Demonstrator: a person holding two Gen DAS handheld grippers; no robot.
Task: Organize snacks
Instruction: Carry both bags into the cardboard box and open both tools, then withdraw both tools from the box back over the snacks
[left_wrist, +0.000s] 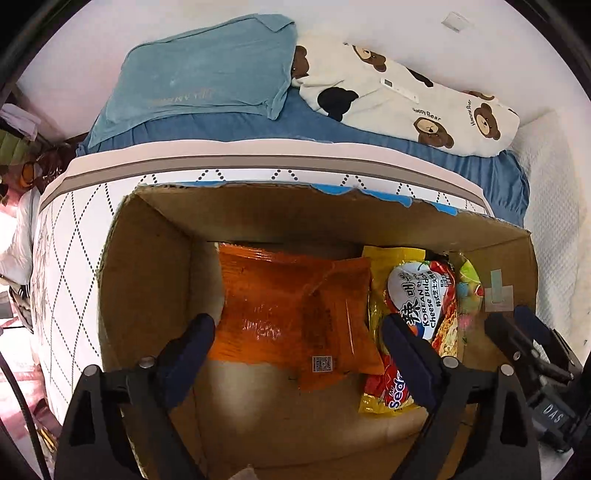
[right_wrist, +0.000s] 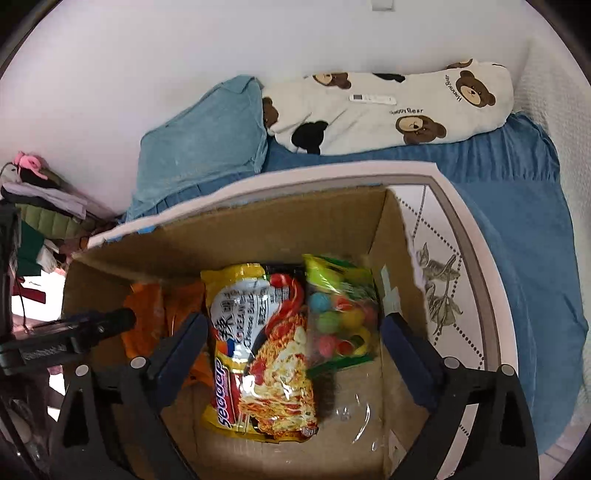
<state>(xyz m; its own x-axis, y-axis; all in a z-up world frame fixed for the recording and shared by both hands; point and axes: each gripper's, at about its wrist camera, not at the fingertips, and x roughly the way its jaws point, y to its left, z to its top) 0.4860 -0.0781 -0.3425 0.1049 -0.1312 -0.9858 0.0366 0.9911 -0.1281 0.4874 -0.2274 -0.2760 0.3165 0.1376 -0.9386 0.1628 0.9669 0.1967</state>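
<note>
With both my left hand-held gripper (left_wrist: 297, 354) and right hand-held gripper (right_wrist: 293, 354) wide open and empty above the cardboard box (right_wrist: 258, 229), I should lift straight out, clear of the orange packet (left_wrist: 291, 314) and the noodle packet (right_wrist: 258, 350).

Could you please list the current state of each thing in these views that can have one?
Cardboard box: open-topped, beside the bed.
Orange packet: lying flat in the box.
Noodle packet: sealed, lying in the box.
Bag of coloured balls: lying in the box beside the noodles.
Left claw: open, empty.
Right claw: open, empty.
</note>
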